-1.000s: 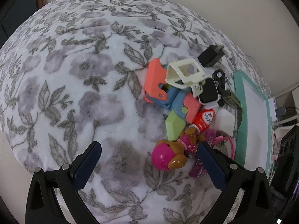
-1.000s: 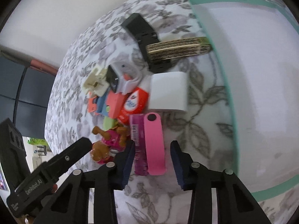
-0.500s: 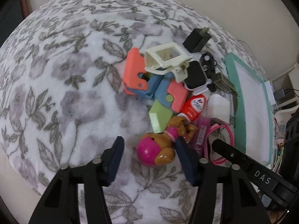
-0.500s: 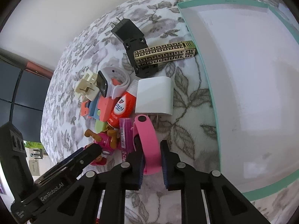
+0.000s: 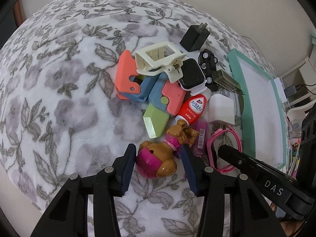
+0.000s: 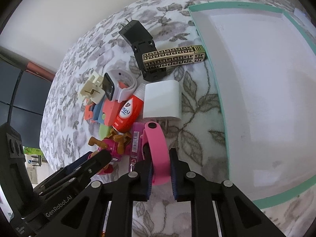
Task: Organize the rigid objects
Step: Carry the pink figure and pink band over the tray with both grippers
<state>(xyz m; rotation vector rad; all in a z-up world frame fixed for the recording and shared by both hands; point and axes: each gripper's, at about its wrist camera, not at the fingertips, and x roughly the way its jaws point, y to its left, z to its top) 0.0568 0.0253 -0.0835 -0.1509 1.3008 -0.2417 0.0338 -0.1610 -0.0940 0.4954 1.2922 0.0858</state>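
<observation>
Two claws at the toy pile, both on pink things.

Your right claw [image 6: 161, 167] is clamped on the pink band [image 6: 158, 146], low centre of its frame, beside the teal-rimmed tray [image 6: 223, 118]. Your left claw [image 5: 158, 165] brackets the puppy figure [image 5: 158, 158]; its pads seem to touch it, though contact isn't clear.

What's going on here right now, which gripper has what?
A pile of small items sits on a floral blanket beside a teal-rimmed tray, which looks bare. The right gripper is shut on the pink wristband at the pile's near edge. The left gripper straddles the toy dog, fingers either side of its pink helmet; whether they touch it is hard to tell. The red tube, white charger and the rest lie untouched.
</observation>
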